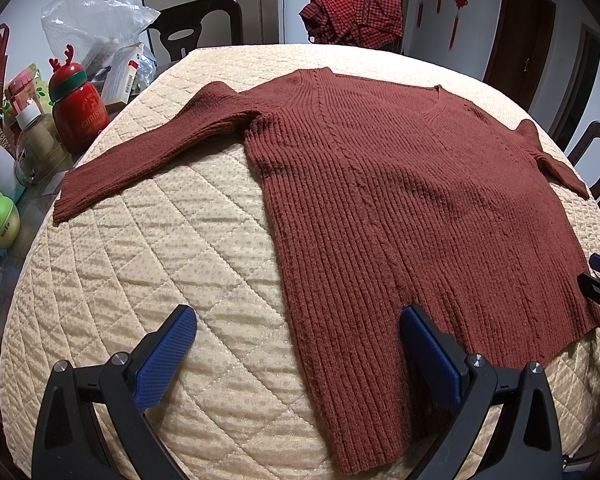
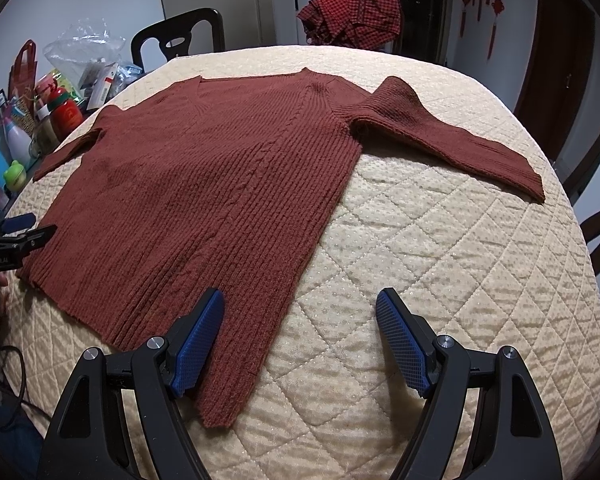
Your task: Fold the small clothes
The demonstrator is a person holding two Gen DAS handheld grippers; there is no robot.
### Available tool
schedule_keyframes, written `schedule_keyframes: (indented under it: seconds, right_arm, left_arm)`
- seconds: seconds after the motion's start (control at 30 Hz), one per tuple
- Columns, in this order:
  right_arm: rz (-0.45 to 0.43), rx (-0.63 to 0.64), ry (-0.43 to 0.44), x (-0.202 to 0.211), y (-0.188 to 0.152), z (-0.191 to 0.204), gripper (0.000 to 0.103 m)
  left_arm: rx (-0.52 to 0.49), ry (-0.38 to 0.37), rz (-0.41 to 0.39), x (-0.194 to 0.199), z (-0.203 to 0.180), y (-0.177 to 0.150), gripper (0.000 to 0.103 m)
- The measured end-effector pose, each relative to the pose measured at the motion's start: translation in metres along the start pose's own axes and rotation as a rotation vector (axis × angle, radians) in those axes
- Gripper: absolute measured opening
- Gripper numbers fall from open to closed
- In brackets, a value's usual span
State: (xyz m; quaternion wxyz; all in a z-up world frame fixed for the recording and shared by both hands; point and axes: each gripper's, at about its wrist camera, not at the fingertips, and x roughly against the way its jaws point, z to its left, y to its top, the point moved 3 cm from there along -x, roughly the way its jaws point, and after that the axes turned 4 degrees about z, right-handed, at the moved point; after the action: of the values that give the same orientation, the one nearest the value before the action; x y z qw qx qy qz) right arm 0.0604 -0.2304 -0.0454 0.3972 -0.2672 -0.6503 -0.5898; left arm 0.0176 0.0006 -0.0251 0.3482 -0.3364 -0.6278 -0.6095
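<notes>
Your rust-brown ribbed sweater (image 1: pixel 400 200) lies flat and spread out on the cream quilted cover (image 1: pixel 160 260), both sleeves out, hem nearest you; your left gripper (image 1: pixel 300 340) hangs over its near left hem corner, jaws released; your right gripper (image 2: pixel 300 332) over the near right corner, jaws likewise wide apart, grasping nothing.

The left wrist view sits low over the near left part of the cream quilted table cover (image 1: pixel 148 264), facing forward between its own blue-padded fingers towards the far chairs. The right wrist view does the same from the near right, close above the cover. Both share the rust-brown ribbed knitted sweater (image 1: pixel 388 200) laid flat, the red checked cloth (image 2: pixel 352 16) on the far chair, and the cluttered left side; each catches the other gripper at its edge.
</notes>
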Motion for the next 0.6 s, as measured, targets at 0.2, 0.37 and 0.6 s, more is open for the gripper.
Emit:
schedule_keyframes:
  seconds: [0.2, 0.37, 0.6]
  right_arm:
    - [0.017, -0.003, -0.001, -0.001, 0.002, 0.001, 0.078]
    - [0.022, -0.009, -0.001, -0.001, 0.005, 0.001, 0.078]
    - [-0.001, 0.006, -0.008, 0.007, 0.013, 0.008, 0.078]
  left_arm:
    - [0.008, 0.008, -0.009, 0.001, -0.002, -0.005, 0.103]
    - [0.018, 0.003, -0.007, 0.005, -0.001, -0.007, 0.103]
    - [0.022, 0.009, -0.03, 0.013, 0.004, 0.002, 0.103]
